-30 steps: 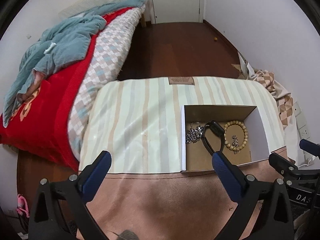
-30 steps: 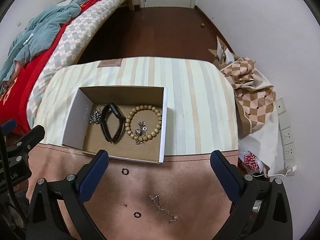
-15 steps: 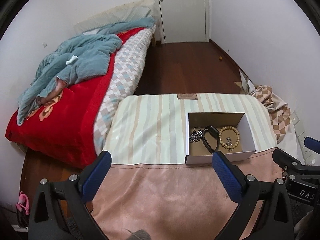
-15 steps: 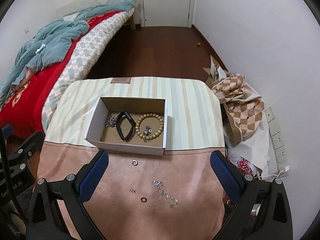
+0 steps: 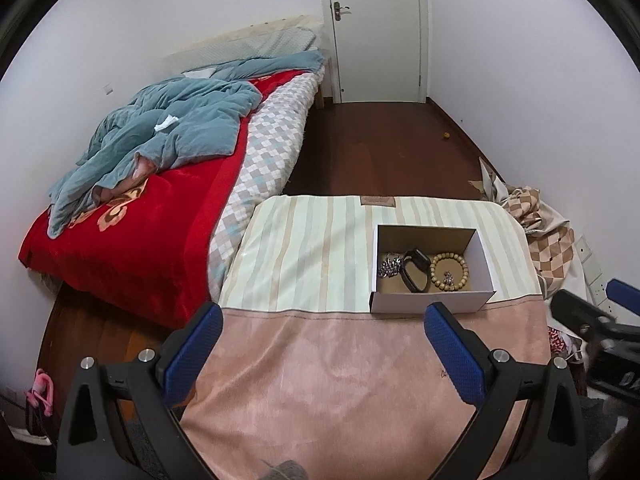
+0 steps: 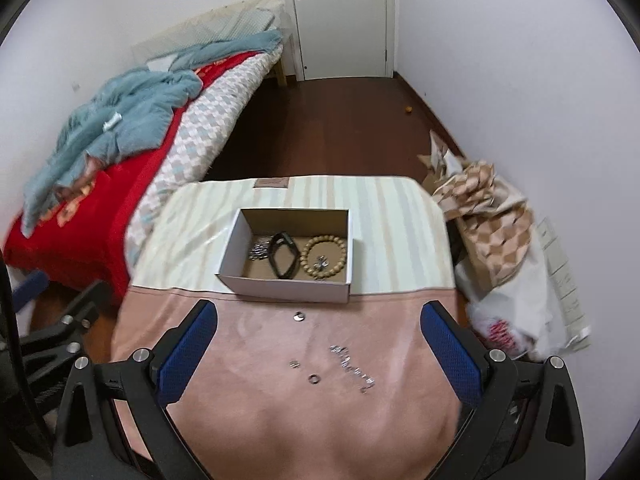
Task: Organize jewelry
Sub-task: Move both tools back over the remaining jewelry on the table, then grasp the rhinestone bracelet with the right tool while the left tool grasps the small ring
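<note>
Fingers [image 5: 452, 356] of the left gripper [image 5: 320, 354] and right gripper [image 6: 318, 350] spread wide, holding nothing, above the table [image 6: 280, 420], near the box [image 6: 286, 282] holding a bead bracelet [image 6: 324, 252].

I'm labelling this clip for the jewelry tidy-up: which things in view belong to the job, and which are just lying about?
Belongs to the job:
cardboard box
bead bracelet
black band
silver chain in box
loose chain
small rings

Just lying about:
bed with red blanket
teal quilt
checked cloth pile
door
</note>
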Available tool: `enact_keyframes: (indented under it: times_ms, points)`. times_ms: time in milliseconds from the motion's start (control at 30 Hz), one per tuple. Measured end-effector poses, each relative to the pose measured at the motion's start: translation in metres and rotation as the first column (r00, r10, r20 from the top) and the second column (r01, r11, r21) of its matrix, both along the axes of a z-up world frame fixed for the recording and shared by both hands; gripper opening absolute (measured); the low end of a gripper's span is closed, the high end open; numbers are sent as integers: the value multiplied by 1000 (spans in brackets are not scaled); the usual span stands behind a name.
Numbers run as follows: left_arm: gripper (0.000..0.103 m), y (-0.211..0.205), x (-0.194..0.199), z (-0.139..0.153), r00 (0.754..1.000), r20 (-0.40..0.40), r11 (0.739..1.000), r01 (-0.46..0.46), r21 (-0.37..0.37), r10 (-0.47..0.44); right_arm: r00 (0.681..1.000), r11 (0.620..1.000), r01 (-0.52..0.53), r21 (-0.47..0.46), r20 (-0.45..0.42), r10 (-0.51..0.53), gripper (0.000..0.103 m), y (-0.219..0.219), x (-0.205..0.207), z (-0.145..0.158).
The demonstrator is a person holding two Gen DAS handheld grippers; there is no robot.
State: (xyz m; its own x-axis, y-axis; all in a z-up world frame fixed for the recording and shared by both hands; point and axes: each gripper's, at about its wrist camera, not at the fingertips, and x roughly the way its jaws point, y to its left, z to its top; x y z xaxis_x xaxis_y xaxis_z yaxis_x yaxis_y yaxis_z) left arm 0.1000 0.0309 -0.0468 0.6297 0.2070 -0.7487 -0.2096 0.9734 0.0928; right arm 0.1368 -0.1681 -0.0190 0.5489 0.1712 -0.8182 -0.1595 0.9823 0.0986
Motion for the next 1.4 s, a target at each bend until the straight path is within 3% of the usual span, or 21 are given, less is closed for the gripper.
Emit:
enact_keyframes:
  times_ms: [67,200,400,433,500,633,733,800,833,900,933,1033,1200,1400]
  points:
    - [103,-2,-3,-10,1000,-4,1000,-9,7,9,1000,999,16,48,-20,-15,103,-13,-4,-10]
    - [103,-12,-2,-46,999,-52,1000,-14,13,14,993,994,92,54,-80,-88,103,-46,-5,-49]
    - [103,-29,6,-119,983,-184,1000,2,26,3,976,990,144,-7,-165,-143,101,-79,-10,-128]
    - [103,-32,6,-126,980,-197,999,6,36,1,975,990,137,-7,-177,-136,98,-80,-11,-140]
    - [103,-36,7,-142,974,-226,998,21,59,-7,974,993,121,-17,-192,-122,72,-80,-11,-160]
    - [103,-35,10,-158,966,-258,997,34,65,-16,972,996,88,-27,-216,-91,66,-71,-8,-199]
    - [103,-30,14,-166,963,-270,997,31,65,-12,980,997,51,-53,-191,-60,63,-58,-5,-211]
    - [103,-28,16,-169,961,-277,998,30,58,-13,986,994,12,-107,-164,-30,49,-46,-3,-216]
    - [103,-27,17,-170,960,-280,998,31,54,-15,990,988,-7,-153,-141,-15,48,-40,-5,-218]
    - [103,-27,18,-172,958,-284,999,37,40,-24,990,990,-16,-142,-139,-4,16,-36,-7,-218]
    - [103,-28,19,-173,957,-288,999,40,33,-28,990,987,-31,-155,-144,8,6,-32,-8,-219]
    - [103,-34,22,-175,953,-296,998,63,6,-59,987,994,-7,-112,-162,-11,6,-40,-9,-219]
    - [103,-55,27,-180,941,-316,993,109,-52,-119,975,993,119,-21,-187,-121,6,-81,-14,-214]
    - [101,-82,38,-195,924,-329,971,133,-200,-194,966,983,181,3,-189,-178,6,-111,-16,-212]
